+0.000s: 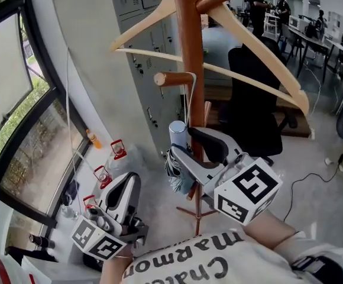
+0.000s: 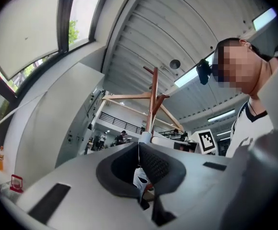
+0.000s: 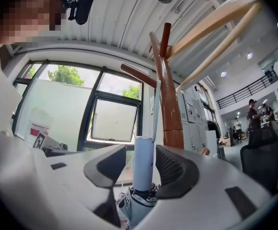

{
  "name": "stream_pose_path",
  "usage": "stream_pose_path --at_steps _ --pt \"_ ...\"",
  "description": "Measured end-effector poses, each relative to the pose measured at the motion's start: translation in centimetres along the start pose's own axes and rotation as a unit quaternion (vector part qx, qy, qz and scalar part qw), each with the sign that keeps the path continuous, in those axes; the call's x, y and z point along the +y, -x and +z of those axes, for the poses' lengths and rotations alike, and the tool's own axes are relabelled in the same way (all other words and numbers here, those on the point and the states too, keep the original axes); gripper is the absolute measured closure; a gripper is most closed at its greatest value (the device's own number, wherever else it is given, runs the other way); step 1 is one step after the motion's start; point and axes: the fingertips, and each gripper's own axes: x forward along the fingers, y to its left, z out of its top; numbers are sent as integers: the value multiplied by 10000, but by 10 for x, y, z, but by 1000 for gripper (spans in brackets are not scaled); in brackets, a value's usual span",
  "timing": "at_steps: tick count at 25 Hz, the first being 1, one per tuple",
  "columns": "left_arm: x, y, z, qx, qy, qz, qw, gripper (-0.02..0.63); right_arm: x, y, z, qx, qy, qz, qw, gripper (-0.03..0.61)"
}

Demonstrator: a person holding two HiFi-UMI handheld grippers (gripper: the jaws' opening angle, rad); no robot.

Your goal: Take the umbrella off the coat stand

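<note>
A folded grey umbrella (image 1: 176,171) with a pale blue handle (image 1: 178,133) hangs by its thin strap (image 1: 191,99) from a peg (image 1: 171,78) on the brown wooden coat stand (image 1: 189,46). My right gripper (image 1: 190,145) is open and straddles the handle (image 3: 143,169), with slim gaps on both sides; the strap (image 3: 156,107) runs up to the peg (image 3: 138,75). My left gripper (image 1: 130,181) hangs low at the left, away from the stand, shut with nothing in it (image 2: 139,150). Through its lower gap a bit of the umbrella (image 2: 140,178) shows.
Two wooden hangers (image 1: 251,49) spread from the stand's top. Grey lockers (image 1: 142,34) stand behind it and a black office chair (image 1: 255,108) to its right. A window (image 1: 23,135) fills the left. Red-capped bottles (image 1: 117,149) sit on the floor; a cable (image 1: 307,179) trails at right.
</note>
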Motion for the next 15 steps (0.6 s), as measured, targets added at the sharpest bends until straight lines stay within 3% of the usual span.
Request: stream_pose_path --at_steps 4,10,15 --pt "13 -3 1 73 223 -332 9992 589 4 -6 -4 162 109 -421 9989 377" --pt "24 -1 -1 135 350 -741 9965 589 0 -11 -15 263 -222 -935 9950 377" --pt "37 6 -3 170 466 -821 9954 589 -2 -15 -24 316 -226 -1271 9911 377"
